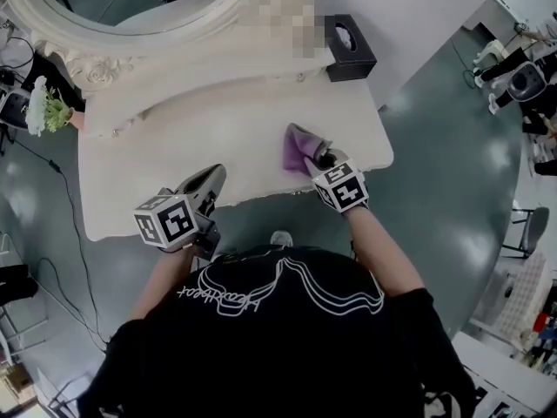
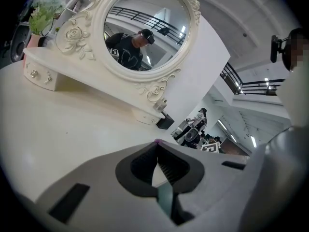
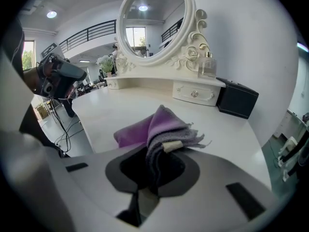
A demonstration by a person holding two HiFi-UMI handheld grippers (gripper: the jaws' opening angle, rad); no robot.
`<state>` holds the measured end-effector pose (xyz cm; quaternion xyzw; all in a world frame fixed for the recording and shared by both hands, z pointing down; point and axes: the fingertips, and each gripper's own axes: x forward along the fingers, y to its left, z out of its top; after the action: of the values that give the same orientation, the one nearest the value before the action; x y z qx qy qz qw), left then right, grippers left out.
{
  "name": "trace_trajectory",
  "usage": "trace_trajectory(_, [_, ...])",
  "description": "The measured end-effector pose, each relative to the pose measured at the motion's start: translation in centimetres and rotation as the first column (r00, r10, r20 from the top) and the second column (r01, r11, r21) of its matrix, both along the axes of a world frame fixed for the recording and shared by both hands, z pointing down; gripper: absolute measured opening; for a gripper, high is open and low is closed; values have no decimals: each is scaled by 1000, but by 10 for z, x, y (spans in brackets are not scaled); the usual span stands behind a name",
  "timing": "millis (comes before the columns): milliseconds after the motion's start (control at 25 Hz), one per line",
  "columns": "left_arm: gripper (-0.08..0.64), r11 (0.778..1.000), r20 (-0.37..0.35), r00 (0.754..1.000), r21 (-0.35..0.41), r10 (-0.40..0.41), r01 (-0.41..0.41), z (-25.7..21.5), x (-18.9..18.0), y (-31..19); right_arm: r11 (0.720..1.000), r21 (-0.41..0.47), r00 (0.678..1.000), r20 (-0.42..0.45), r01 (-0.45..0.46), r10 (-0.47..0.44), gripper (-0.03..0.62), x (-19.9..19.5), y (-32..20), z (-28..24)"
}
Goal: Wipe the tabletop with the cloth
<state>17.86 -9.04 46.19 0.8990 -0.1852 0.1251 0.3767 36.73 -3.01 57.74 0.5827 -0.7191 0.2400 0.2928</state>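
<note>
A purple cloth lies bunched on the white tabletop, right of its middle. My right gripper is shut on the cloth's near end; in the right gripper view the cloth rises folded from between the jaws, purple on the left, grey on the right. My left gripper hovers over the table's front edge, left of the cloth, its jaws closed tip to tip with nothing between them. Its tips point across the table toward the mirror.
An ornate white oval mirror with small drawers stands along the table's back. A black tissue box sits at the back right corner. A pink pot of flowers is at the far left. Cables run on the floor at left.
</note>
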Motion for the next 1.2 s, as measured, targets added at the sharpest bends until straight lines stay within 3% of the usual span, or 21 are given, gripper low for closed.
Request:
trace_trajectory(760, [5, 996, -27, 996, 22, 91, -90, -5, 75, 5, 992, -14, 992, -32, -126, 126, 49, 102, 31, 0])
trace_trajectory(1200, [5, 989, -9, 989, 15, 149, -149, 1, 103, 14, 963, -4, 961, -57, -270, 269, 49, 171, 60, 0])
